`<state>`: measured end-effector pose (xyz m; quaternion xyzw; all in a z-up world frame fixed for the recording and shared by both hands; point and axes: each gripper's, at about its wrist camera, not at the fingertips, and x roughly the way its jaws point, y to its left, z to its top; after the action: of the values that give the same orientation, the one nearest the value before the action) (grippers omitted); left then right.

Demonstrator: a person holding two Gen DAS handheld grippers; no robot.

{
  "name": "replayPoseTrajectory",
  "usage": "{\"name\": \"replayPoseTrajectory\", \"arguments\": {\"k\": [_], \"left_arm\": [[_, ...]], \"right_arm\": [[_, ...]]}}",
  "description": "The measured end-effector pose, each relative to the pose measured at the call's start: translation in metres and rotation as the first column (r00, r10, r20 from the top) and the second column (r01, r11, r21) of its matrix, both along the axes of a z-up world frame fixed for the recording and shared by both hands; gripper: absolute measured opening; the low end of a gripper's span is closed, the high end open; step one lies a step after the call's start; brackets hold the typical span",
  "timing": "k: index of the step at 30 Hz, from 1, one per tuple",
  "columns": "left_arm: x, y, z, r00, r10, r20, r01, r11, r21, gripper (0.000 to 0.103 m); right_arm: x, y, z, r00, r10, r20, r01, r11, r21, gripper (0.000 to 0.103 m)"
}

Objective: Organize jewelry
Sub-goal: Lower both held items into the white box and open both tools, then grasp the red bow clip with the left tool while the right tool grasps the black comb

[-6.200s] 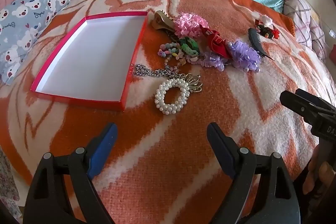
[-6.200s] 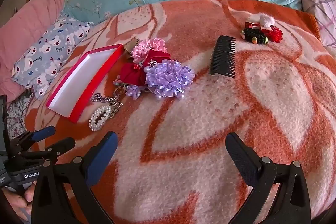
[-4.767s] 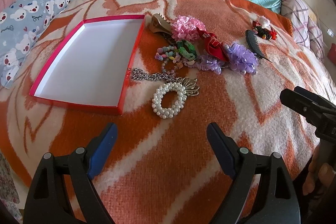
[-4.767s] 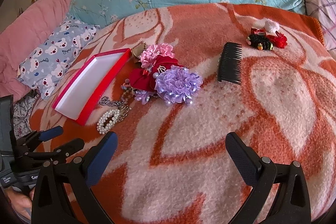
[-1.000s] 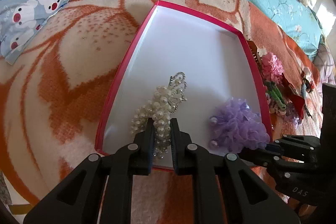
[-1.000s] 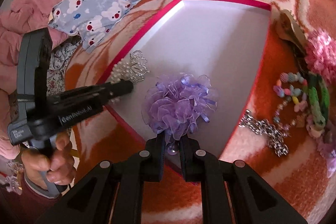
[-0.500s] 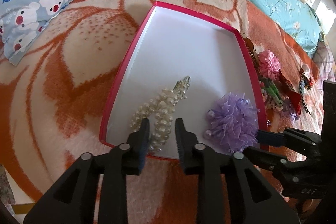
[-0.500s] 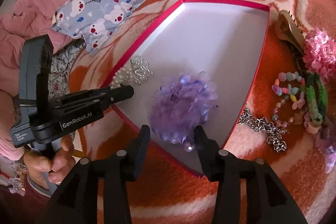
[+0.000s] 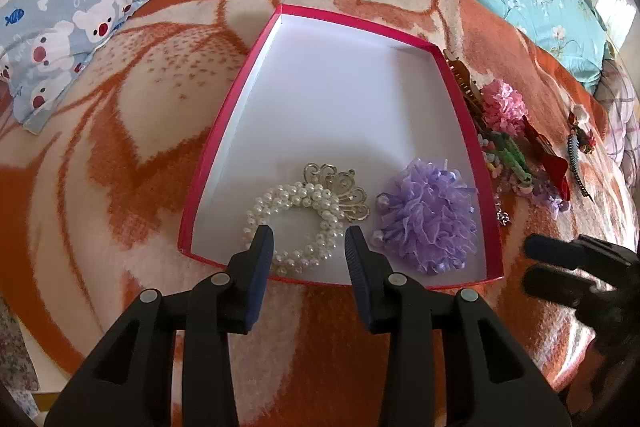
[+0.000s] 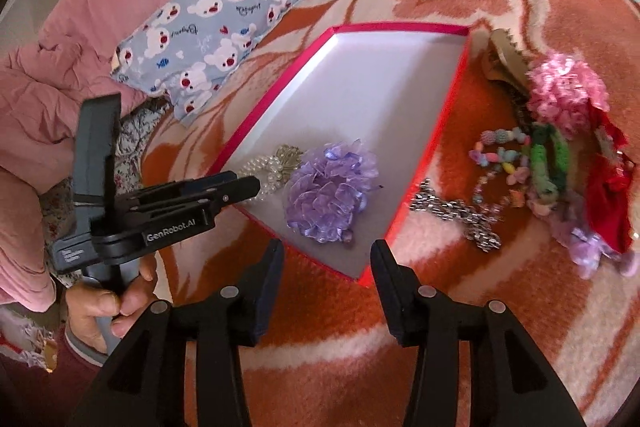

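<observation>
Both tools, left tool (image 9: pixel 308 247) and right tool (image 10: pixel 326 261), hover open and empty near the red box (image 9: pixel 460 99), where a pearl bracelet (image 9: pixel 296 211) and purple flower scrunchie (image 9: pixel 428 215) lie sorted.

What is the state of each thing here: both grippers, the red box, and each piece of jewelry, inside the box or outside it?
left gripper: open, holding nothing
right gripper: open, holding nothing
red box: open, no lid on it
pearl bracelet: lying inside the box
purple flower: lying inside the box
silver chain: outside, on the blanket
pink flower: outside, on the blanket
</observation>
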<state>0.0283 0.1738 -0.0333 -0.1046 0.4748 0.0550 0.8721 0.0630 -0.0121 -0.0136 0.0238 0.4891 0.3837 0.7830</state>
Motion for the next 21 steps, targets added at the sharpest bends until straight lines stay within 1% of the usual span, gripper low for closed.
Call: {"name": "replayPoseTrajectory", "arguments": {"k": [4,6,13,16,21], "left_arm": [[-0.004,-0.007,0.008,1.0,-0.012,0.007,0.012,1.0,-0.019,0.037],[-0.005,-0.014,0.012,1.0,-0.022,0.016,0.022,1.0,-0.019,0.045],[-0.001,-0.048,0.028,0.995,-0.093,0.039,0.094,0.995,-0.033,0.046],[0.003,-0.065,0.035,0.99,-0.128,0.053,0.13,0.991,-0.042,0.046],[0.012,-0.096,0.043,0.979,-0.194,0.062,0.197,0.979,-0.051,0.046]], "right_arm": [[-0.003,-0.027,0.01,0.999,-0.048,0.022,0.048,0.999,0.018,0.046],[-0.002,-0.043,0.014,0.996,-0.085,0.031,0.084,0.996,0.021,0.046],[0.002,-0.109,0.017,0.975,-0.22,0.041,0.22,0.975,0.008,0.047],[0.005,-0.14,0.017,0.956,-0.291,0.042,0.29,0.957,0.009,0.047],[0.009,-0.18,0.021,0.925,-0.378,0.05,0.378,0.926,0.009,0.048]]}}
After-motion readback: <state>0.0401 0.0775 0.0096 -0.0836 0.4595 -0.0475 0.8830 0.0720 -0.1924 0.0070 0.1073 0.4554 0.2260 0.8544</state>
